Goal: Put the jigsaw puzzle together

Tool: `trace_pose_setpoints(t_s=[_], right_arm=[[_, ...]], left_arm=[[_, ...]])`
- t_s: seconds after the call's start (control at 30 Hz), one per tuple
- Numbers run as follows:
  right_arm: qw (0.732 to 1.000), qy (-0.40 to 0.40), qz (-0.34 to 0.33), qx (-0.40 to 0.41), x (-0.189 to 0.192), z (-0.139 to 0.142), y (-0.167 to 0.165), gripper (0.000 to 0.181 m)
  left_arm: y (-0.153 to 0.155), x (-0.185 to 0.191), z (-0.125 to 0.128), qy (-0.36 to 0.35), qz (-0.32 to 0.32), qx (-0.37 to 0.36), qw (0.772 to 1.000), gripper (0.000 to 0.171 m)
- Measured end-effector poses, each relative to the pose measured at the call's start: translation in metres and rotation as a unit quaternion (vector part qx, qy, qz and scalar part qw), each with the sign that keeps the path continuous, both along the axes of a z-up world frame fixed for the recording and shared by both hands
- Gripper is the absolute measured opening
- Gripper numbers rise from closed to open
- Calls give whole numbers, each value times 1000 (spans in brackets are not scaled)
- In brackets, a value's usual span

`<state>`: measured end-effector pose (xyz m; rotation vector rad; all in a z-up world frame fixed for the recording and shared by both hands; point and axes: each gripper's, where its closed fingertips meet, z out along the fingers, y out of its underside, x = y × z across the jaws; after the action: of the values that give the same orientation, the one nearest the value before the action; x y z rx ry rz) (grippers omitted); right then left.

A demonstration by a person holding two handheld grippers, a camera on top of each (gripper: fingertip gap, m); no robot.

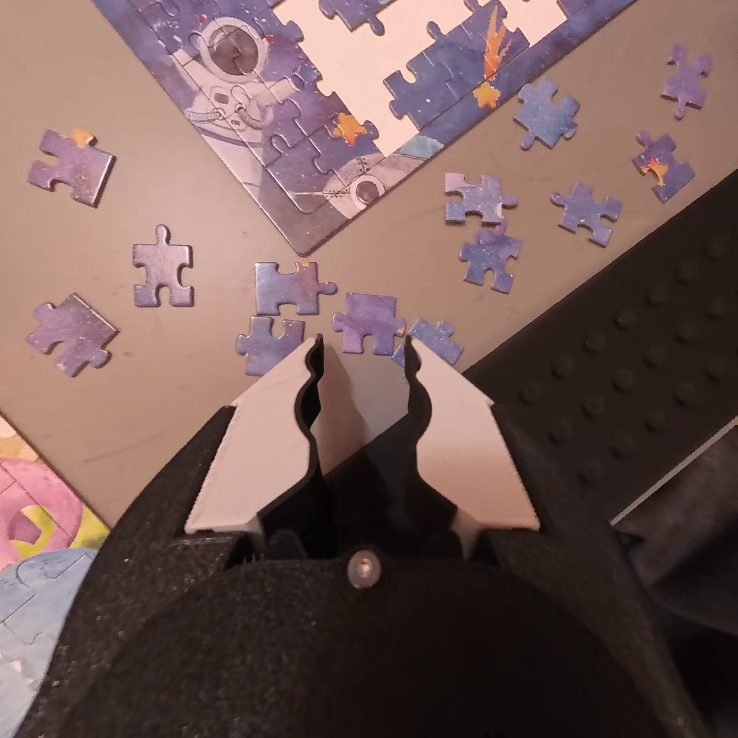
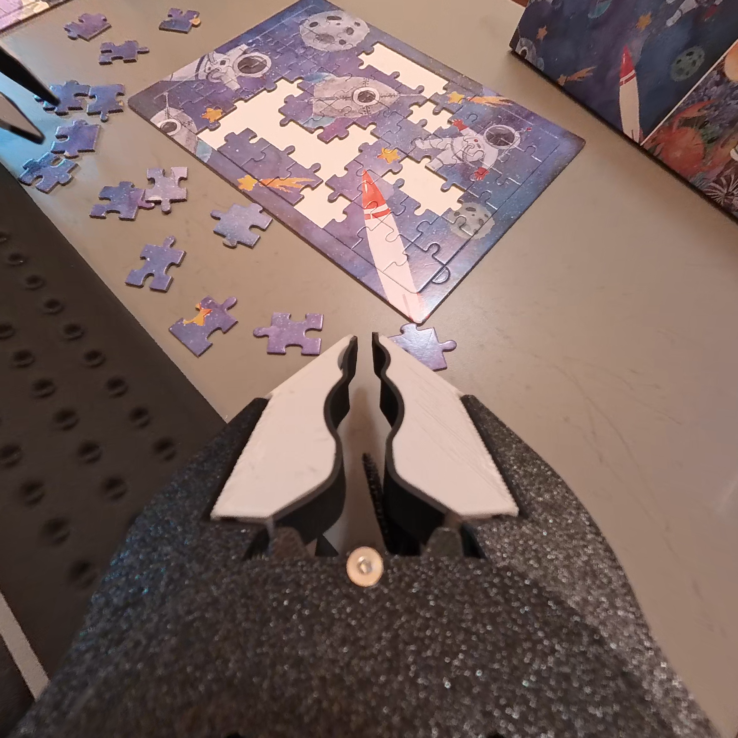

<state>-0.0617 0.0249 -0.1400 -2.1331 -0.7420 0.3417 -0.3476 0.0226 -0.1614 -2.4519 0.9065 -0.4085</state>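
Left wrist view: left gripper jaws parted, empty, loose piece just beyond; right gripper jaws narrow, empty.

Glossy cardboard puzzle pieces lie on a smooth matt table; gripper housing is grainy.

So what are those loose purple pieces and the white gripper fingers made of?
The loose purple pieces look like printed cardboard: thin, flat, with a slight sheen and pale cut edges. The right gripper has fingers that look like matte white plastic with fine ridged lines, possibly 3D-printed, and black inner pads.
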Motion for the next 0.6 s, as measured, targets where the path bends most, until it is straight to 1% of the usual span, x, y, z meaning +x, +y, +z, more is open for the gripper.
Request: trace_pose_setpoints(t_s=[0.1, 0.2, 0.27, 0.4, 0.53, 0.6], right_arm=[[1000, 1, 0, 0, 0, 0, 0, 7], [1000, 2, 0, 0, 0, 0, 0, 7], [1000, 2, 1, 0, 0, 0, 0, 7], [1000, 0, 2, 0, 0, 0, 0, 7], [1000, 2, 1, -1, 0, 0, 0, 7], [1000, 2, 1, -2, 0, 0, 0, 7]], left_arm=[[6, -2, -2, 12, 9, 9, 1000, 42], [21, -16, 8, 28, 32, 45, 998, 42], [31, -26, 12, 24, 52, 49, 997, 42], [46, -44, 3, 57, 71, 53, 994, 43], [46, -26, 6, 0, 54, 35, 998, 43], [45, -18, 3, -4, 43, 27, 999, 43]])
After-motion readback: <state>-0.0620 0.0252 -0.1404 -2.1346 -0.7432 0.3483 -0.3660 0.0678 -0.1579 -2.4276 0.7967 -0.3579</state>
